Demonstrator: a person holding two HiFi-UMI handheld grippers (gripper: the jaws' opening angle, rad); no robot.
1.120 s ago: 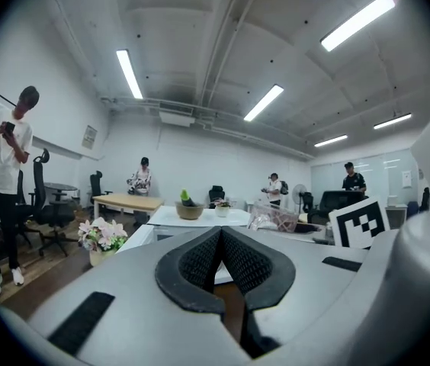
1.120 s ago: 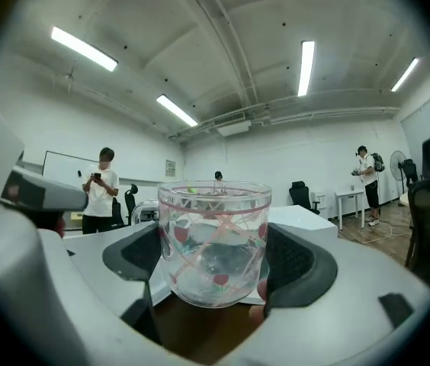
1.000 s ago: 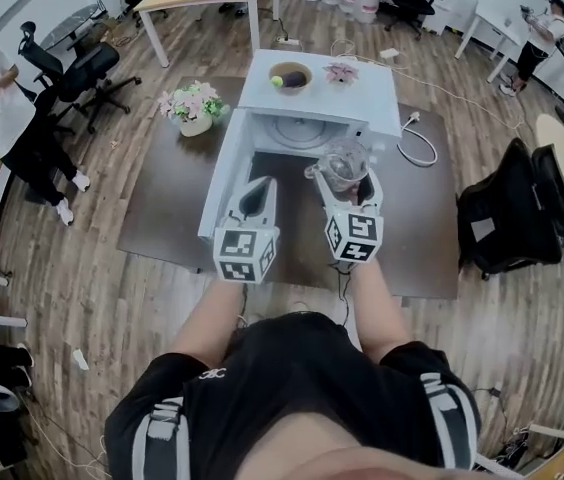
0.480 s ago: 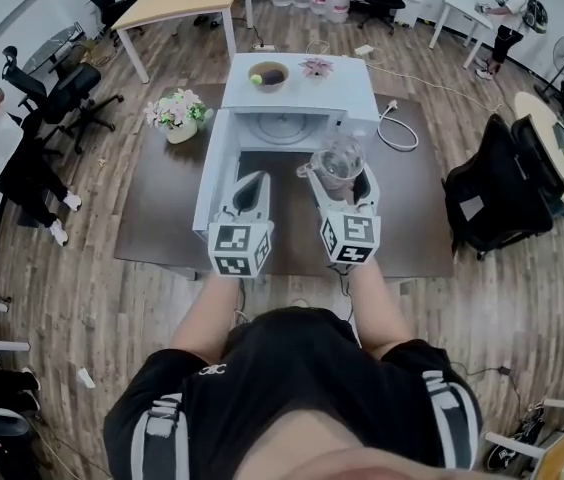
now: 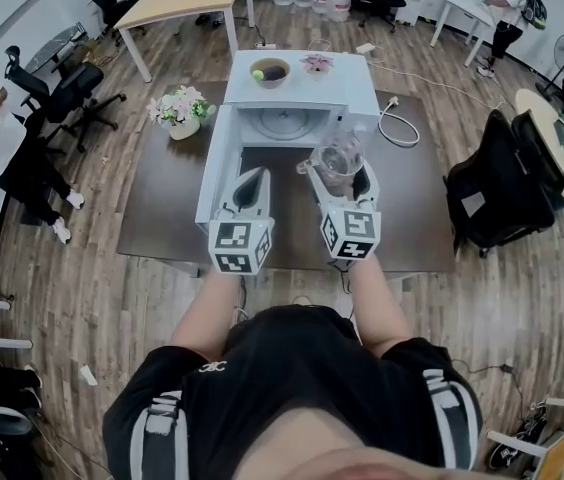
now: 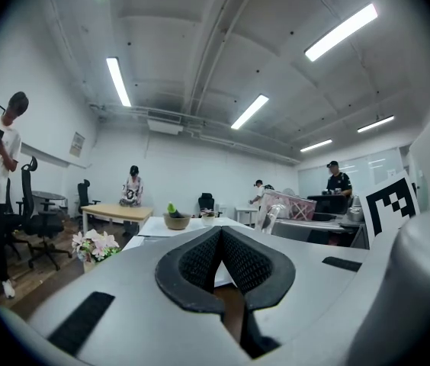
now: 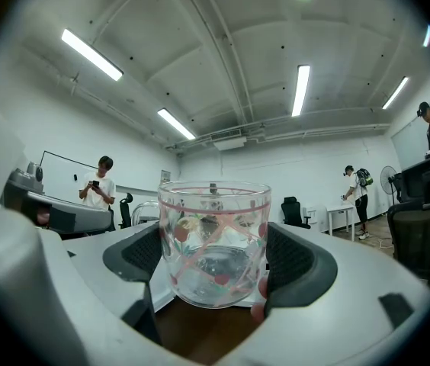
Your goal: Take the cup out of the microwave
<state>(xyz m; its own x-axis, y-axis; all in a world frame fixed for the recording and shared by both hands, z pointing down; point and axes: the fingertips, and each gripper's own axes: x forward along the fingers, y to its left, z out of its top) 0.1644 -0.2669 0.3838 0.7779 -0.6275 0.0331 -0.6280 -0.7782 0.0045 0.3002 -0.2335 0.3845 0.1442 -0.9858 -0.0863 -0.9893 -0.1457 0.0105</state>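
Observation:
A clear glass cup with a pink pattern and a handle sits between the pads of my right gripper, which is shut on it. In the head view the cup hangs above the brown table, in front of the open white microwave. The microwave's door swings out to the left. My left gripper hovers beside that door, jaws closed together with nothing between them. In the left gripper view its black pads touch each other.
A bowl with fruit and a small pink flower rest on top of the microwave. A flower pot stands on the brown table at the left. A white cable lies at the right. A black chair is nearby.
The right gripper has drawn the cup back from the microwave opening toward me. The left gripper stays about where it was beside the door.

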